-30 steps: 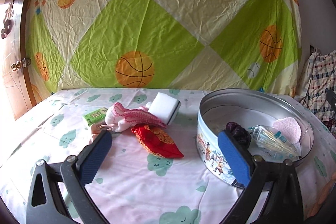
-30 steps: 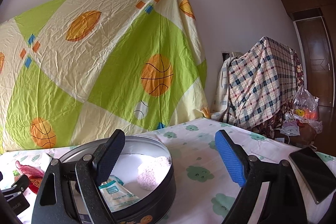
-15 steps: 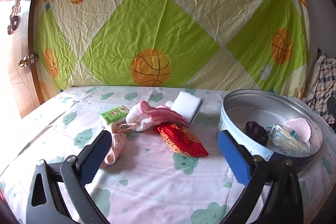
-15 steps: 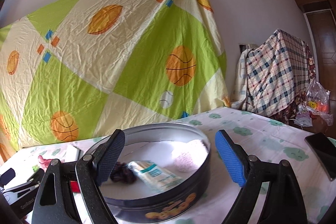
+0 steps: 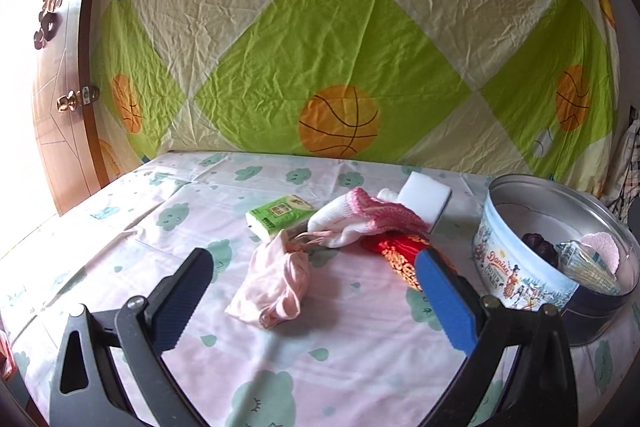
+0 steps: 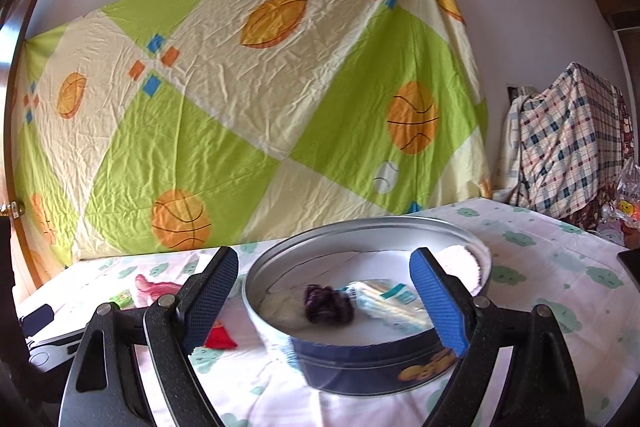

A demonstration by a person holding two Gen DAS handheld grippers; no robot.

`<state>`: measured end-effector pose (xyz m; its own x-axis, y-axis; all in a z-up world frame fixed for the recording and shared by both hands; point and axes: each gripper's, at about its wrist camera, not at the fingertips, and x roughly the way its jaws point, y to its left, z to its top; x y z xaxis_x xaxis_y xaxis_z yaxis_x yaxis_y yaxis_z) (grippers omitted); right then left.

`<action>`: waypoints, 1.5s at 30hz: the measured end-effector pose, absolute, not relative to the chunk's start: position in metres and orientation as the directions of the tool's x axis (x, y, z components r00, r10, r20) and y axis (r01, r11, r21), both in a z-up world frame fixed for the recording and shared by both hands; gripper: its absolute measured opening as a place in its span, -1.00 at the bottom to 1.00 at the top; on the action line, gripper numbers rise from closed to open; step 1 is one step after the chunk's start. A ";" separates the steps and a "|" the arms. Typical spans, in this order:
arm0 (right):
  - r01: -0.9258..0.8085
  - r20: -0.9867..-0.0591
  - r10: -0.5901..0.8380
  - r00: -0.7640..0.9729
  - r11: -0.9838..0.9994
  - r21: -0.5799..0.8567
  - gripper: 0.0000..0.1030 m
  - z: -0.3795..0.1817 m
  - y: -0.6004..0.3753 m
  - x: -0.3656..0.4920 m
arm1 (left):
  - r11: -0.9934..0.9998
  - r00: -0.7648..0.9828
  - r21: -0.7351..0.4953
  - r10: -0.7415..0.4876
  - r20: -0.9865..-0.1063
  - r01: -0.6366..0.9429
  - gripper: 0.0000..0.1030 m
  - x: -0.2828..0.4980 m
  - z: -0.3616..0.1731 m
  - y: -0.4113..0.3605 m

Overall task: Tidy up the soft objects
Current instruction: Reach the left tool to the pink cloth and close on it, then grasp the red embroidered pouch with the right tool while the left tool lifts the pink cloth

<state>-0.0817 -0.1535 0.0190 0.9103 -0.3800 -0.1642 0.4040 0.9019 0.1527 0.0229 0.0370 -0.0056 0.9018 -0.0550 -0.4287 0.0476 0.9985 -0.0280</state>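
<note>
Left tongs (image 5: 308, 301) spread wide, empty, aimed at pink cloth (image 5: 276, 283) lying low centre on table (image 5: 360, 379). Right tongs (image 6: 324, 301) released, empty, facing Danisa tin (image 5: 532, 267) at right. Cloth best pinched at bunched middle, lifted clear, carried into tin.

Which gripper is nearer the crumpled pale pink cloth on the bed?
Left. The left gripper has the pale pink cloth between its open fingers; the right gripper faces the cookie tin instead.
</note>
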 end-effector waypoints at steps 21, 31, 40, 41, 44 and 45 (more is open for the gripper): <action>0.307 -0.277 -0.255 0.926 0.938 0.162 0.73 0.009 -0.097 -0.053 | 0.998 0.802 -0.037 -0.059 -0.595 0.045 0.99 0.068 -0.029 0.105; 0.282 -0.313 -0.227 0.922 0.949 0.141 0.73 0.007 -0.093 -0.042 | 0.997 0.648 0.011 -0.041 -0.761 0.076 0.55 0.128 -0.055 0.068; 0.218 -0.386 -0.164 0.908 0.971 0.098 0.73 0.001 -0.082 -0.025 | 0.987 0.621 -0.128 -0.159 -0.768 0.095 -0.64 0.129 -0.059 0.081; 0.203 -0.395 -0.148 0.907 0.974 0.103 0.73 0.001 -0.082 -0.023 | 0.984 0.620 -0.153 -0.174 -0.765 0.087 -0.68 0.130 -0.059 0.086; 0.153 -0.447 -0.083 0.890 0.981 0.122 0.73 -0.005 -0.083 -0.010 | 0.974 0.622 -0.215 -0.209 -0.754 0.066 -0.78 0.130 -0.060 0.096; 0.142 -0.470 -0.067 0.880 0.982 0.124 0.73 -0.007 -0.082 -0.004 | 0.973 0.631 -0.224 -0.206 -0.748 0.052 -0.80 0.128 -0.059 0.099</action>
<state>-0.0037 -0.0824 -0.0069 0.8801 -0.0674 -0.4700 0.1416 0.9821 0.1244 0.1283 0.0994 -0.0588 0.6307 -0.2056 -0.7483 0.0518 0.9733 -0.2238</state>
